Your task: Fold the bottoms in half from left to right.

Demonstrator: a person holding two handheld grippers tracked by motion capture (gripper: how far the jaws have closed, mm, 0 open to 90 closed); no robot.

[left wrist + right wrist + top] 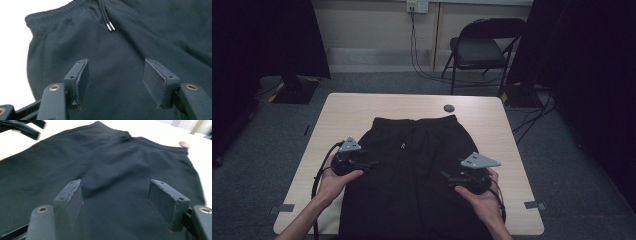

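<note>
Nearest the camera, a person's two forearms are coming in from the bottom edge of the high view, each hand gripping black tongs topped with a grey three-cornered plate. The left tongs [371, 163] are hovering over the left side of the black shorts [412, 170], and the right tongs [446, 175] are hovering over their right side. In both gripper views the flat, rectangular pads are standing apart with nothing between them, only dark cloth showing beyond.

The shorts are lying flat and spread along the middle of the counter [347, 110], the waistband pointing away from the person and the lower part reaching the near edge. The cloth is looking soft, matte and knitted, with gentle folds. In the left gripper view the ribbed, gathered waistband [62, 12] is curving across the top, and a black drawstring [106, 18] is ending in two shiny metal tips.

The counter is pale wood-look, smooth, with rounded corners. A small round dark disc [449, 108] is sitting just beyond the waistband. Farther off, a black folding chair [482, 50] is standing on grey carpet.
</note>
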